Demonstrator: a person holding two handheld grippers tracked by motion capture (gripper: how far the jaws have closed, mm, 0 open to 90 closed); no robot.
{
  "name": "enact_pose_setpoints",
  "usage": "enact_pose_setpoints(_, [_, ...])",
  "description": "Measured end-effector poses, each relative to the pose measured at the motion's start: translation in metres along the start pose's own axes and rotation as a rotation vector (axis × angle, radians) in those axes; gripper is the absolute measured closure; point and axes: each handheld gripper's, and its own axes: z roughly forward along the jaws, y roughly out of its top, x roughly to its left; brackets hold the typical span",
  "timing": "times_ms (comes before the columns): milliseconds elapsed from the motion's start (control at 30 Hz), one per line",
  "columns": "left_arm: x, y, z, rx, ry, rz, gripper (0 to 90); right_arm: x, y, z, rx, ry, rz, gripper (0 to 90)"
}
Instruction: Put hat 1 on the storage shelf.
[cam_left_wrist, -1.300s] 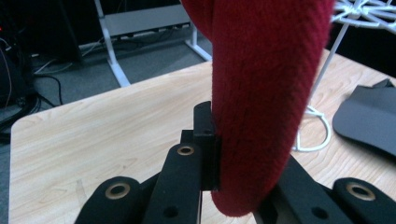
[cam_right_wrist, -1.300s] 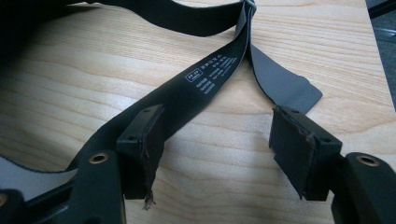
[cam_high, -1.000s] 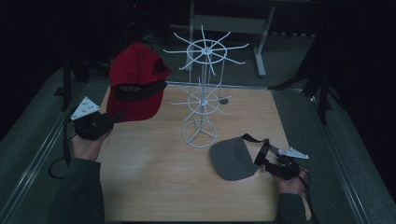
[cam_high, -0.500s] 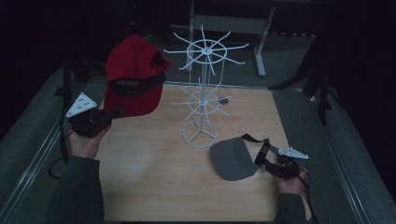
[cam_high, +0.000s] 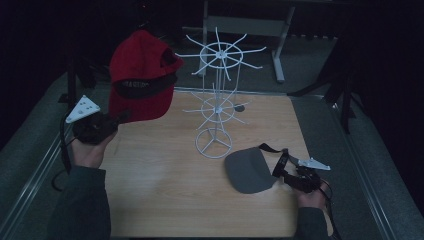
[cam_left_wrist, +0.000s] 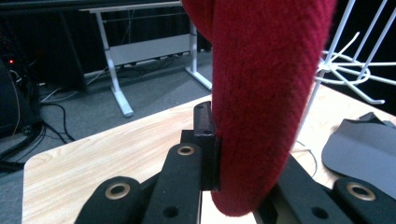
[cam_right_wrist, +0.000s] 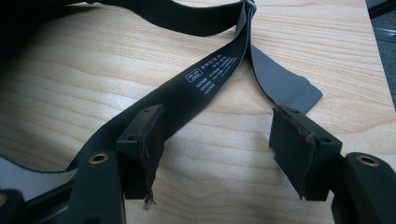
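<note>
Jaws: our left gripper (cam_high: 120, 118) pinches red cap (cam_high: 142, 75), rack (cam_high: 216, 100) just right of it | right gripper (cam_right_wrist: 224, 154) spread, grey cap's strap (cam_right_wrist: 201, 88) between.

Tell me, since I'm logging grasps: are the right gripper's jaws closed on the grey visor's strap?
No, in the right gripper view the right gripper has its jaws apart, the black strap lying slack on the table between them.
</note>
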Motion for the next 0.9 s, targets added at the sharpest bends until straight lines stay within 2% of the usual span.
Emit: enact_pose_setpoints(900, [-0.009,0.022,-0.013,-0.077,-0.007,0.011,85.9,0.000,0.000,0.000,0.000,0.000,0.000,35.6])
